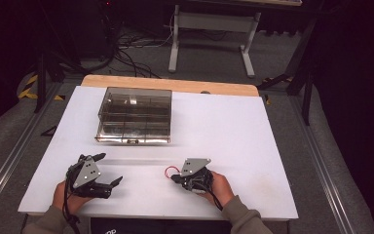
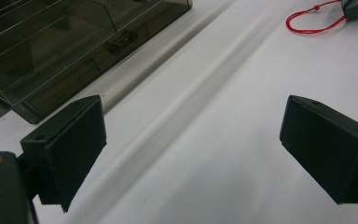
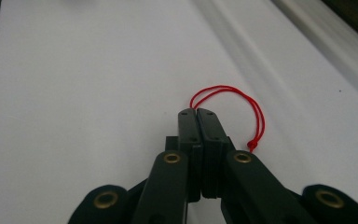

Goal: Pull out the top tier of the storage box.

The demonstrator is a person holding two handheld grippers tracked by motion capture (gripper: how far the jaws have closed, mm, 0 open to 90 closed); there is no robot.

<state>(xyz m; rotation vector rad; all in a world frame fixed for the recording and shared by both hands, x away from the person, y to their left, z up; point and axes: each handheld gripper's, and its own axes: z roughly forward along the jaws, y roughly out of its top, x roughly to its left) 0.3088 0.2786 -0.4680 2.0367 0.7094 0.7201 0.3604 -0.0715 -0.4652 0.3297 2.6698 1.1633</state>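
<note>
A thin red string loop [image 1: 170, 171] lies on the white tabletop [image 1: 238, 131] near the front. My right gripper [image 1: 176, 178] points left at it, and in the right gripper view the jaws [image 3: 197, 114] stand pressed together with the red string [image 3: 243, 96] pinched at their tips; the loop arcs out to the right and ends in a small knot. My left gripper [image 1: 108, 169] rests at the front left with its jaws wide apart. In the left gripper view nothing lies between its pads [image 2: 193, 119], and the string [image 2: 307, 24] lies far off at the upper right.
A smoky clear plastic box [image 1: 134, 114] with compartments and a front latch sits at the back left of the table, close ahead of the left gripper [image 2: 51, 51]. A wooden edge runs along the table's far side. Cables and a stand's white legs lie on the floor beyond.
</note>
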